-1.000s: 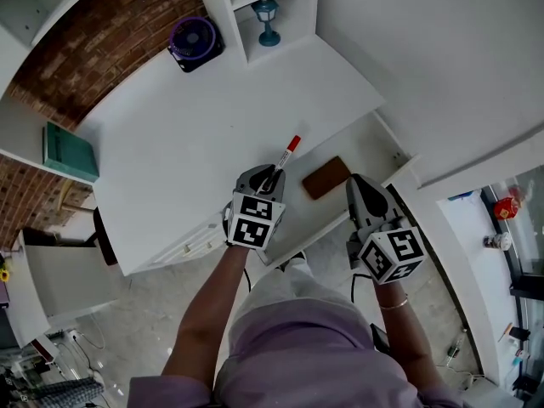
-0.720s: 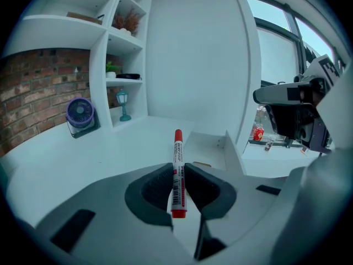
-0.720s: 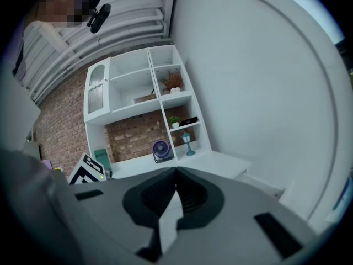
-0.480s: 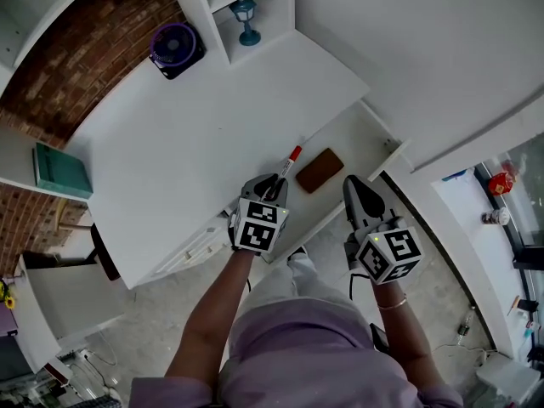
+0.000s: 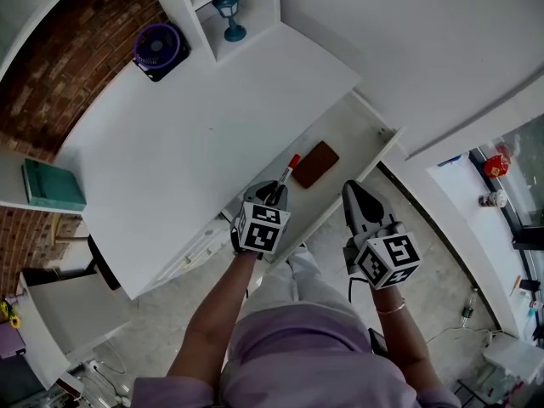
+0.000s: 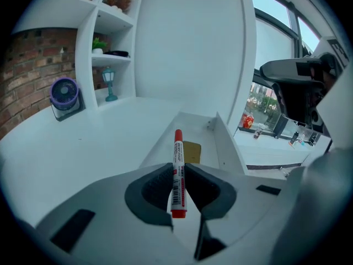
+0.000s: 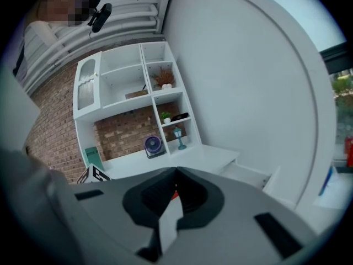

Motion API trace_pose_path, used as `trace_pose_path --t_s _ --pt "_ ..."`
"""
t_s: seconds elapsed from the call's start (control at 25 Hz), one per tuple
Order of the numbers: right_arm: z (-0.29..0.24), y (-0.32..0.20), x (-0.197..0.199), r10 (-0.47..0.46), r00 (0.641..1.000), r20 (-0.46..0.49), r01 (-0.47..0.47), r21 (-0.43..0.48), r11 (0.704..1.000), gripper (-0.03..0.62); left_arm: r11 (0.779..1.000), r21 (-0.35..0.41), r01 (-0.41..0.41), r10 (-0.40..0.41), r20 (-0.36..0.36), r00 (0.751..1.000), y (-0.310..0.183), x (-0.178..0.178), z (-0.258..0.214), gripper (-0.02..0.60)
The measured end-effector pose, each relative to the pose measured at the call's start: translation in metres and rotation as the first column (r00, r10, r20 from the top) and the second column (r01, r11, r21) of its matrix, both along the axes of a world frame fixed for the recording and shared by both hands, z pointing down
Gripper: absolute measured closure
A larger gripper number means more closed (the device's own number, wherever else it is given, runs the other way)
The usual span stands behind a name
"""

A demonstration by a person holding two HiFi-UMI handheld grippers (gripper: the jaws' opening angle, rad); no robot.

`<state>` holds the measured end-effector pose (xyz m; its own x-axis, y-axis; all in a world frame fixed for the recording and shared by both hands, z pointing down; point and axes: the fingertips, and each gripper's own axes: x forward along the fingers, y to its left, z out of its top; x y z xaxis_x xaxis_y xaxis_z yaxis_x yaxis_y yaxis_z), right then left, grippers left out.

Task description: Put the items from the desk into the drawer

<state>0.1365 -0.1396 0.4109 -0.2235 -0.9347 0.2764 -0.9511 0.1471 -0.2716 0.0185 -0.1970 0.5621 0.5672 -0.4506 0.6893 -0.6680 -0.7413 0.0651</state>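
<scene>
Grips a red marker (image 6: 177, 170) in the left gripper (image 5: 276, 189) at the open drawer (image 5: 350, 133), holds the right gripper (image 5: 353, 190) closed, empty beside it, white desk (image 5: 195, 134) and brick wall (image 5: 68, 66) beyond.

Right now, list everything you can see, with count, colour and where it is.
desk: 1, white, centre
drawer: 1, white, open at the desk's right
pad: 1, brown, flat in the drawer
marker: 1, white with red cap, in the left gripper
fan: 1, purple, back of the desk
shelves: 1 unit, white, behind the desk
lantern: 1, blue, in a shelf cubby
book: 1, teal, left of the desk; may be a box
shirt: 1, lilac, bottom of the head view
left gripper: 1, grey, shut on the marker
right gripper: 1, grey, shut, empty, near the drawer
</scene>
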Motion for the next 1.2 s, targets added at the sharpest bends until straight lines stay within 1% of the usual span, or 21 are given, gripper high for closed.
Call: trace_pose_path --t_s 0.32,0.48,0.64,0.96,1.2 --pt "0.007 0.002 0.005 0.039 0.999 -0.014 -0.039 -0.023 0.999 0.592 0.998 -0.061 0.006 -0.004 0.028 1.0 -0.005 0.0 0.031 0.515" --pt "0.01 0.004 0.01 0.065 0.998 -0.018 -0.065 -0.035 0.997 0.592 0.997 -0.076 0.001 0.003 0.043 0.999 -0.01 0.003 0.042 0.515" --pt "0.018 0.005 0.015 0.083 0.996 -0.017 -0.084 -0.055 0.995 0.592 0.996 -0.089 0.018 -0.013 0.062 0.998 -0.018 0.003 0.055 0.515" --pt "0.027 0.0 0.019 0.093 0.996 -0.011 -0.094 -0.077 0.993 0.592 0.991 -0.129 0.036 -0.022 0.108 0.994 -0.024 0.006 0.08 0.514" --pt "0.033 -0.003 0.022 0.091 0.996 -0.004 -0.091 -0.089 0.992 0.592 0.988 -0.146 0.051 -0.031 0.133 0.991 -0.025 0.007 0.096 0.514"
